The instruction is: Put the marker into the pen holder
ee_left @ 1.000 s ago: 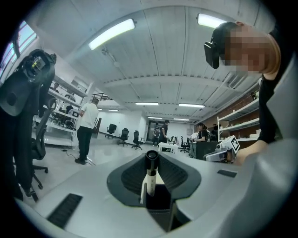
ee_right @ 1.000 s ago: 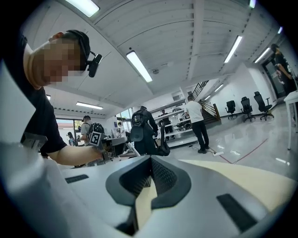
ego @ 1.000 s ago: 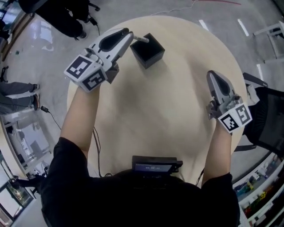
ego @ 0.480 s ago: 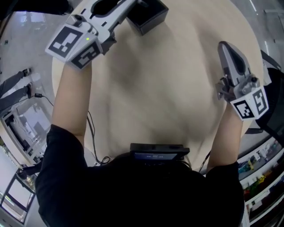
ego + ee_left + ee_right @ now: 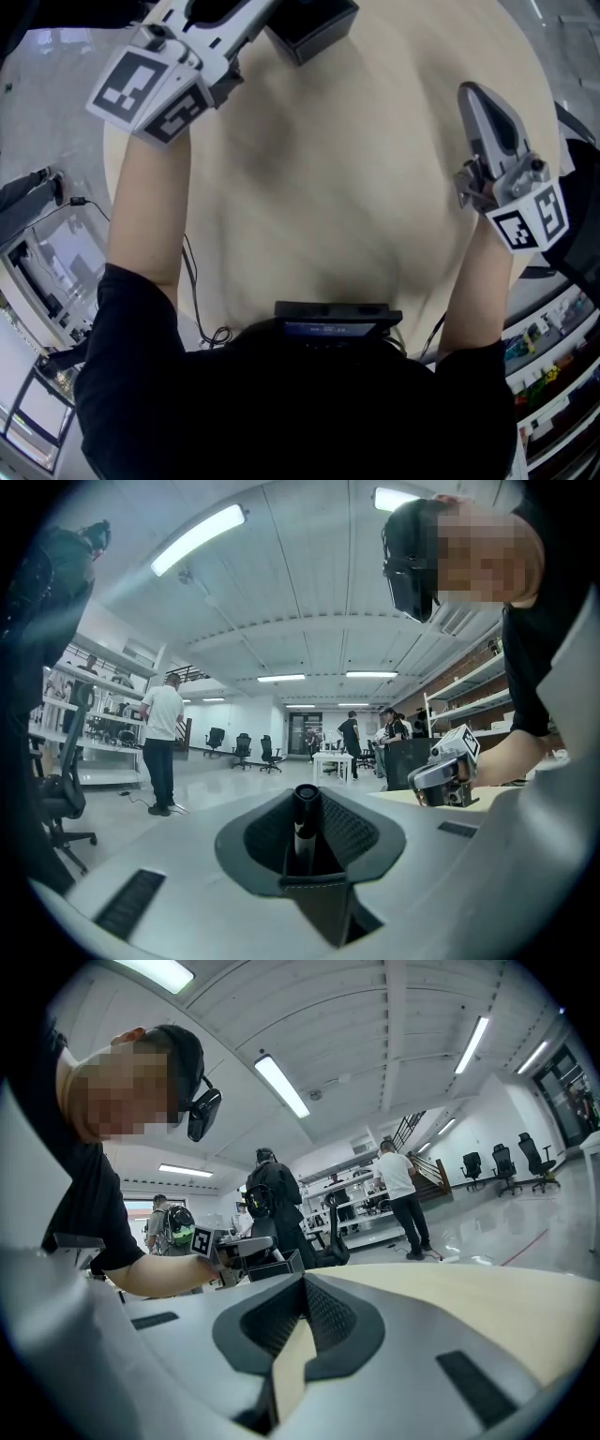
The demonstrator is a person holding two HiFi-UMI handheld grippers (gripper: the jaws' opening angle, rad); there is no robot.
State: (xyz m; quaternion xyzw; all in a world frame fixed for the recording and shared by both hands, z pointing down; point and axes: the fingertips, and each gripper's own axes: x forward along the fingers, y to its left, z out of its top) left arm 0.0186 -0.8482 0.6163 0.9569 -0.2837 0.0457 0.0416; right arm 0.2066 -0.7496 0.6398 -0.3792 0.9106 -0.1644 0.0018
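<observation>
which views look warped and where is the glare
left gripper view: strong fisheye, dark corners, ceiling light strip blown out; right gripper view: same warp, glare on the glossy floor; head view: milder curve, soft shadow on the round table

The round counter point(image 5: 328, 187) has a pale wooden top and stands on a glossy grey floor point(image 5: 56, 94). A black, box-shaped pen holder point(image 5: 314, 28) stands on it at about 12 o'clock, near the far edge, partly cut off by the frame's top.

Dark marker point(image 5: 305, 825) gripped upright, black square pen holder point(image 5: 314, 30) nearby
</observation>
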